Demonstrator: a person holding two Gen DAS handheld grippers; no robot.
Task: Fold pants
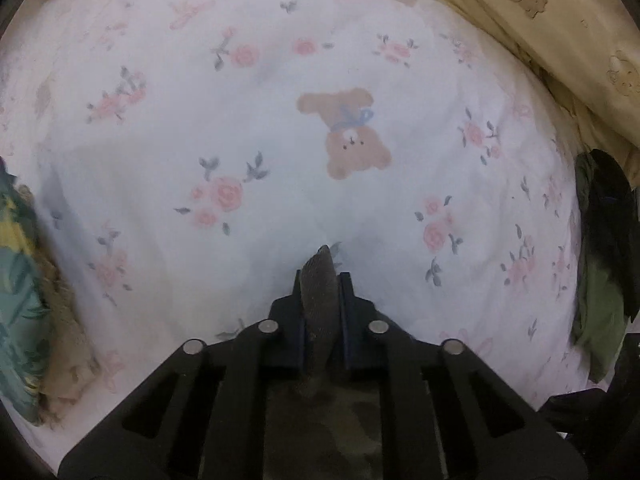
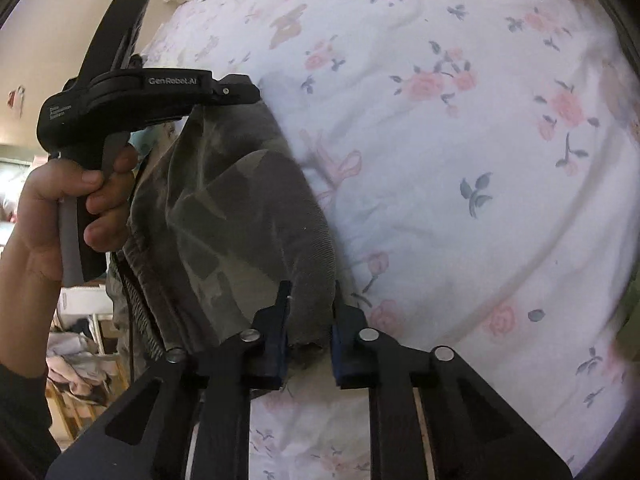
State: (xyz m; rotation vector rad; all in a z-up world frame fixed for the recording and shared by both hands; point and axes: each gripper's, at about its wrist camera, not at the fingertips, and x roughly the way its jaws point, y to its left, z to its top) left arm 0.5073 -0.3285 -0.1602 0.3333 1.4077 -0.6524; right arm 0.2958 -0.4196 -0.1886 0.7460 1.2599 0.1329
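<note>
A white bedsheet (image 1: pixel 168 136) printed with pink roses and grey-green leaves fills most of both views, lightly creased. A brown teddy bear print (image 1: pixel 346 132) with a blue bow sits near its middle in the left wrist view, upside down. Along the far right edge lies a cream quilt (image 1: pixel 560 32) with small bear drawings. At the left edge a green and yellow patterned cloth (image 1: pixel 16 288) rests on a tan fuzzy fabric (image 1: pixel 66 340). At the right edge lies a dark olive garment (image 1: pixel 600 280). In the right wrist view, wooden shelves with heaped laundry (image 2: pixel 80 352) stand at the left, beyond the bed.
</note>
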